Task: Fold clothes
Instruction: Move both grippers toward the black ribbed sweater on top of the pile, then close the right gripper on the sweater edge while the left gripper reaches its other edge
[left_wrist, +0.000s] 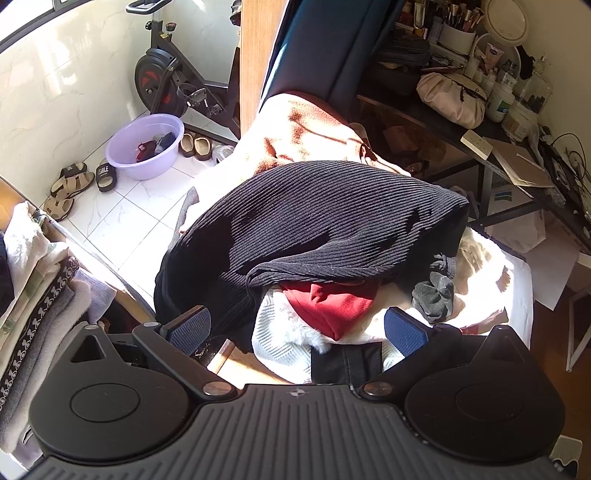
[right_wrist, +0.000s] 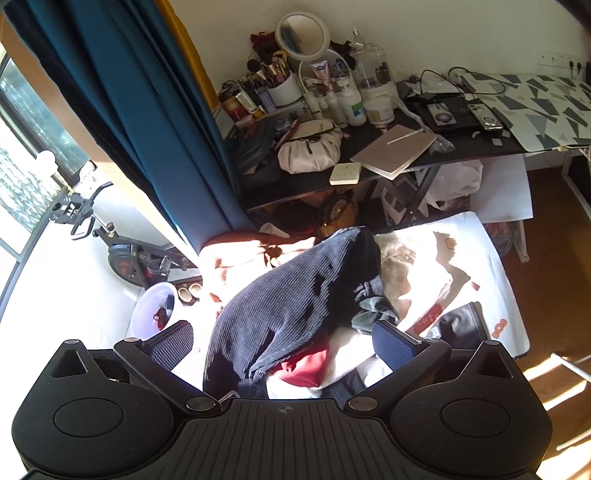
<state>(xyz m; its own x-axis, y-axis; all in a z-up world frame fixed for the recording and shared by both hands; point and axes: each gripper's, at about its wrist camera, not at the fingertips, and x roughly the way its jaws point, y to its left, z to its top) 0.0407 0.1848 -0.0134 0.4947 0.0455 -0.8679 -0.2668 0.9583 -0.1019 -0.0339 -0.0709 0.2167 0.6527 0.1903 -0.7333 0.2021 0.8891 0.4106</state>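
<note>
**Two open grippers poised over a sunlit heap of laundry**

A dark ribbed knit garment (left_wrist: 317, 225) lies draped across the top of a pile of unfolded clothes, in strong sunlight. Tucked just under the knit's near edge is a red garment (left_wrist: 332, 306), which rests on a pale textured white piece (left_wrist: 280, 339); a crumpled grey sock-like item (left_wrist: 434, 295) sits just beside the knit's right end. Behind the knit, a cream and rust-coloured blanket (left_wrist: 295, 129) spreads toward a teal curtain (left_wrist: 314, 44).

The left gripper (left_wrist: 297, 328) hangs above the knit's near edge, its blue-padded fingers (left_wrist: 190, 328) spread wide and holding nothing. The right gripper (right_wrist: 282, 343) hovers over the same pile, the knit (right_wrist: 295, 306) and the red garment (right_wrist: 306, 365) between its equally wide-spread, empty fingers. Whether either gripper touches the fabric cannot be told.

To the left of the knit, in the left wrist view, folded clothes (left_wrist: 37, 266) are stacked near the frame's edge, and farther off on the tiled floor stand a lilac basin (left_wrist: 146, 146), sandals (left_wrist: 70, 184) and an exercise bike (left_wrist: 166, 74). Beyond the knit to the right, a dark desk (right_wrist: 461, 155) is crowded with cosmetics, a round mirror (right_wrist: 303, 35), a pale pouch (right_wrist: 310, 147) and a notebook (right_wrist: 395, 149).
</note>
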